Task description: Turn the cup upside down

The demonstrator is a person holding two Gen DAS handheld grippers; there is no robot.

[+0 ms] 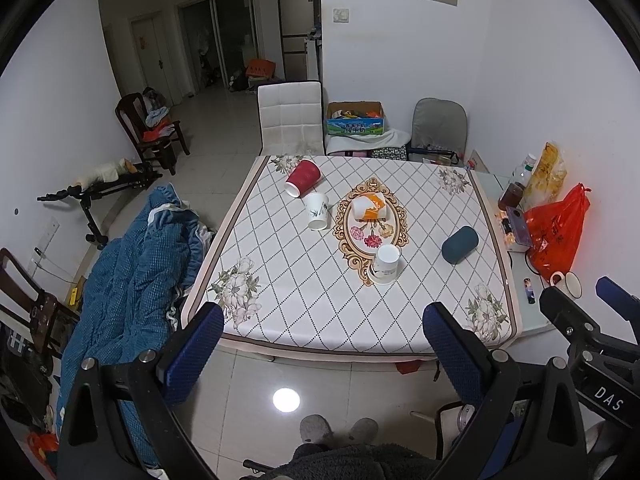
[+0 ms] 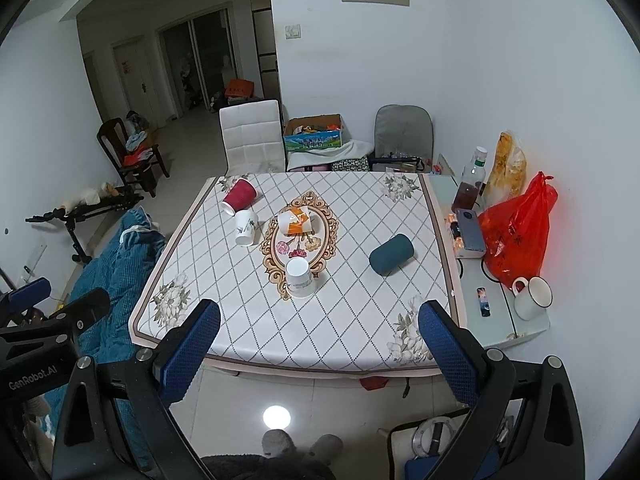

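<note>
Several cups are on the table (image 1: 320,320) (image 2: 320,340). A red cup (image 1: 303,177) (image 2: 239,196) lies on its side at the far left. A white cup with a leaf print (image 1: 317,211) (image 2: 245,227) is beside it. An orange and white cup (image 1: 369,208) (image 2: 296,221) lies on its side in the middle. A white cup (image 1: 385,264) (image 2: 299,278) stands upside down nearer me. A dark teal cup (image 1: 460,245) (image 2: 391,259) lies on its side at the right. My left gripper (image 1: 324,352) and right gripper (image 2: 320,348) are open and empty, held short of the table's near edge.
A side shelf at the right holds a red bag (image 2: 516,232), a bottle (image 2: 472,180) and a white mug (image 2: 532,298). A white chair (image 1: 290,118) stands behind the table. A blue blanket (image 1: 132,272) lies at the left. My slippers (image 1: 338,430) show on the tiled floor.
</note>
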